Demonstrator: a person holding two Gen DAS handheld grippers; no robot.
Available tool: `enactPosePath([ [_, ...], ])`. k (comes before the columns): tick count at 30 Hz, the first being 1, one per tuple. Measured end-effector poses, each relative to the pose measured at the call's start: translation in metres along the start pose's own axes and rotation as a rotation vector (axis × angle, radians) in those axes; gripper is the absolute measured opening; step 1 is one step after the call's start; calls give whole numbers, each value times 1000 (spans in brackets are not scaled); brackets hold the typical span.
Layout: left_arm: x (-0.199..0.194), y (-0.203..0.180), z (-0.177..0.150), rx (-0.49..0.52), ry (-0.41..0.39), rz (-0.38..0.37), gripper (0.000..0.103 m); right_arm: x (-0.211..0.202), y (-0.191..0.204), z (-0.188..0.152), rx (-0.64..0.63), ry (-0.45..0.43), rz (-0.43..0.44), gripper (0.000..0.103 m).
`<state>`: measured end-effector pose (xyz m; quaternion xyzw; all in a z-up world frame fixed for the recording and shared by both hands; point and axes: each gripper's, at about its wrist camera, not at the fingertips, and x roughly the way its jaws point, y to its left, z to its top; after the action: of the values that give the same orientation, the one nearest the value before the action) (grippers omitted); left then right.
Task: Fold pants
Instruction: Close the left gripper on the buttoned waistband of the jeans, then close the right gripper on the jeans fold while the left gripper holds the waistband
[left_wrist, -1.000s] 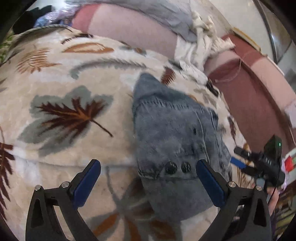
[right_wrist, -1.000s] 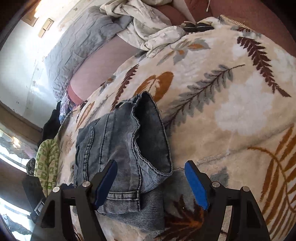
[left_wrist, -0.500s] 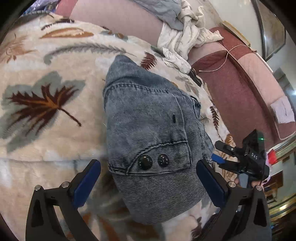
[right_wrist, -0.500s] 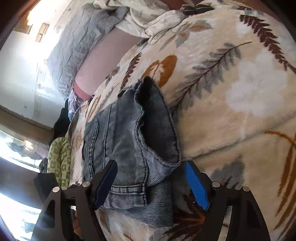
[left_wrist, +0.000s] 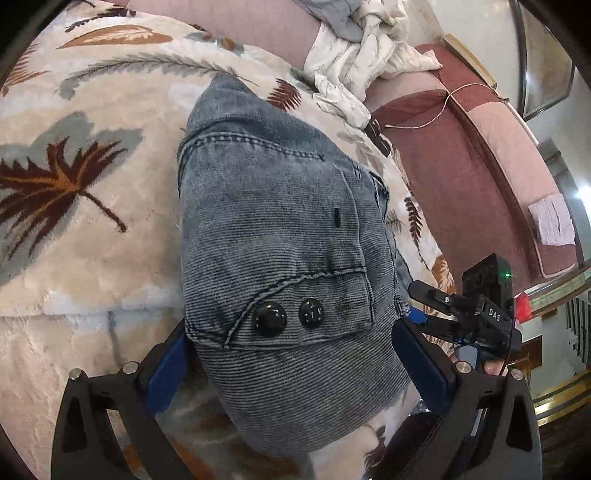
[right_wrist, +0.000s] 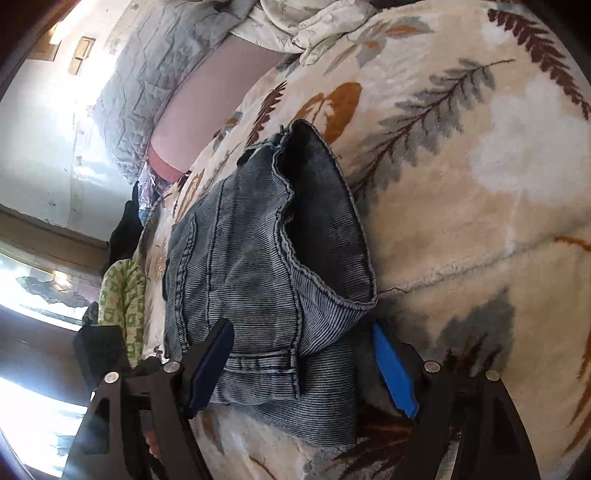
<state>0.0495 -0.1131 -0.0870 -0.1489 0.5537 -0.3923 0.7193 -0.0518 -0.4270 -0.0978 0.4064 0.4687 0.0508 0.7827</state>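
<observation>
The folded grey-blue denim pants (left_wrist: 273, 229) lie as a compact bundle on a cream leaf-print blanket (left_wrist: 74, 236); two black buttons (left_wrist: 288, 315) show near its front edge. My left gripper (left_wrist: 291, 365) is open, its blue pads on either side of the bundle's near end. My right gripper (right_wrist: 303, 369) is open too, straddling the other end of the pants (right_wrist: 258, 280), where a dark cuff opening faces up. The right gripper also shows in the left wrist view (left_wrist: 424, 310), at the bundle's right side.
A crumpled white cloth (left_wrist: 365, 51) and a grey quilt (right_wrist: 155, 74) lie at the bed's far side. A maroon headboard or sofa (left_wrist: 472, 162) runs along the right. A green patterned cloth (right_wrist: 122, 302) lies past the pants in the right wrist view.
Both grippers have moved in toward the pants; the bundle now sits between each pair of open fingers, where a second ago it lay further ahead of them.
</observation>
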Motion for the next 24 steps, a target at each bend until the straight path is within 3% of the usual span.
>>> enactPosePath([
  [5, 3, 0, 1, -8, 8, -23, 103, 10, -5, 2, 54, 42, 116, 81],
  [12, 2, 0, 1, -33, -6, -52, 103, 21, -5, 4, 74, 34, 177, 81],
  [16, 3, -7, 0, 6, -13, -16, 102, 22, 3, 2, 26, 26, 149, 80],
  [18, 2, -14, -1, 44, -24, 2, 102, 21, 5, 1, 20, 17, 130, 73],
  [20, 3, -16, -2, 70, -28, 25, 102, 21, 6, 0, 8, 3, 83, 58],
  [24, 8, -20, -4, 110, -31, 73, 102, 22, 13, -1, -33, -15, 29, 55],
])
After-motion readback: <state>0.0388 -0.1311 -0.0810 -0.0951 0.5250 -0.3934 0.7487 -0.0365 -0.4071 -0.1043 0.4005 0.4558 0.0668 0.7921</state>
